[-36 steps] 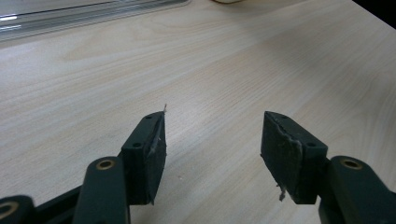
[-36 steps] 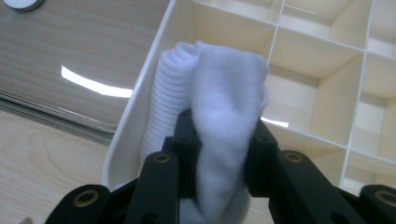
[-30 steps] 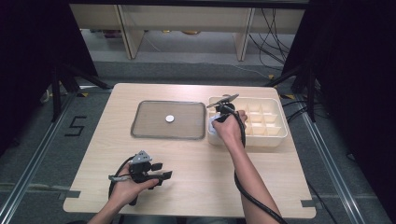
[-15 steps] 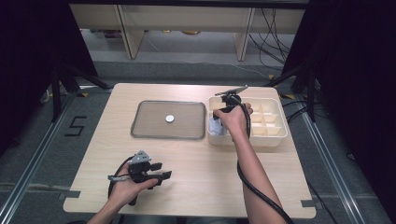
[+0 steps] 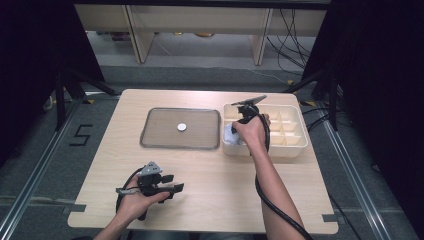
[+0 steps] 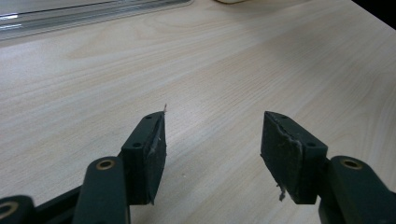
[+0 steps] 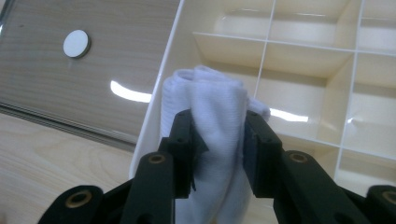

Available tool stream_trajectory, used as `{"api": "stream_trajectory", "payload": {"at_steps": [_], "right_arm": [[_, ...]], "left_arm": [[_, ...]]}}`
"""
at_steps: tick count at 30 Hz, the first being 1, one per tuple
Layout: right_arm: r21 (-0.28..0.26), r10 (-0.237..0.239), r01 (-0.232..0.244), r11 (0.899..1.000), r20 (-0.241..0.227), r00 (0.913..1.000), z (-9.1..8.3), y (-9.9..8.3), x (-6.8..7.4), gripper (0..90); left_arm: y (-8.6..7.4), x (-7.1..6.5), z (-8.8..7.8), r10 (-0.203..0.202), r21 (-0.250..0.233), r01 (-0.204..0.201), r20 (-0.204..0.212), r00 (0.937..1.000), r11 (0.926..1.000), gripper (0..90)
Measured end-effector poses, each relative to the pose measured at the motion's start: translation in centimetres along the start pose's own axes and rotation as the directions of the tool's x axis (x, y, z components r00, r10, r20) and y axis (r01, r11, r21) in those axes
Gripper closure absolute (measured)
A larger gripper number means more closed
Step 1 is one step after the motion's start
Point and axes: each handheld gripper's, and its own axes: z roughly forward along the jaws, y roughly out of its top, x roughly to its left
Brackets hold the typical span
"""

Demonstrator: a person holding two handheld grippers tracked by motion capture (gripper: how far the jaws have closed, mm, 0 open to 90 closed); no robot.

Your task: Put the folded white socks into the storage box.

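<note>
Pinching a folded white cloth (image 7: 212, 135) between both pads, the right gripper (image 7: 217, 140) has just been closing its jaws, and they now press on the soft, ribbed fabric from either side. The cloth stands upright at the near-left corner of a cream plastic divided box (image 5: 290, 145), just inside its left wall; the high view shows it as a small white patch (image 5: 230, 135) under the person's right hand (image 5: 250, 131). The box is rectangular, glossy, and split by thin walls into square compartments.

Left of the box, just beside it, lies a shallow rectangular tray with a grey rim and a shiny brownish floor (image 5: 150, 137); a small white round disc (image 5: 182, 127) rests near its middle, well apart from the cloth.

At the near-left of the table the left gripper (image 6: 212, 154) hovers low with its jaws wide apart and nothing between them; its black pads (image 6: 156, 154) look worn and frayed at the edges.

Everything sits on a pale wood-grain table (image 5: 210, 195) with rounded corners. Beyond it are a grey floor, dark stands, trailing cables and light wooden shelving (image 5: 195, 20) at the far side.
</note>
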Motion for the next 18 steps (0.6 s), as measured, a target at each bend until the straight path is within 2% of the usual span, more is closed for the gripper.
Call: {"api": "stream_trajectory", "payload": {"at_steps": [3,4,6,9,12,13,14,18], "right_arm": [[0.0,-0.022,0.022,1.0,0.032,0.9992,-0.3,-0.1,0.5,59.2],[0.009,-0.026,0.026,1.0,0.036,0.999,-0.4,-0.2,0.6,59.3],[0.003,-0.025,0.025,1.0,0.044,0.9987,-0.7,-0.3,0.9,62.9],[0.024,-0.043,0.042,0.999,0.049,0.9979,-0.7,-0.4,0.7,70.3],[0.034,-0.028,0.027,0.999,0.049,0.9984,-0.4,-0.5,0.7,75.7],[0.031,-0.039,0.037,0.999,0.06,0.9974,-0.5,-0.5,0.7,76.6],[0.046,-0.038,0.036,0.998,0.051,0.998,-0.6,-0.5,1.0,77.1],[0.041,-0.054,0.051,0.998,0.087,0.9947,-0.6,-0.6,1.6,78.9]], "left_arm": [[0.0,0.0,-0.1,0.002,0.003,-0.002,-0.009,1.0,1.0,39.9],[0.0,0.0,-0.1,0.004,0.003,-0.004,-0.007,1.0,1.0,39.9],[0.1,0.0,-0.1,0.003,0.001,-0.003,-0.007,1.0,1.0,39.9],[0.1,0.0,-0.1,0.004,0.002,-0.004,-0.008,1.0,1.0,39.9],[0.1,0.0,-0.1,0.002,0.001,-0.002,-0.007,1.0,1.0,39.9],[0.1,0.0,-0.1,0.002,0.001,-0.002,-0.008,1.0,1.0,39.9],[0.1,0.0,-0.1,-0.002,0.0,0.002,-0.008,1.0,1.0,39.9],[0.1,0.0,-0.1,-0.001,0.0,0.001,-0.007,1.0,1.0,39.9]]}}
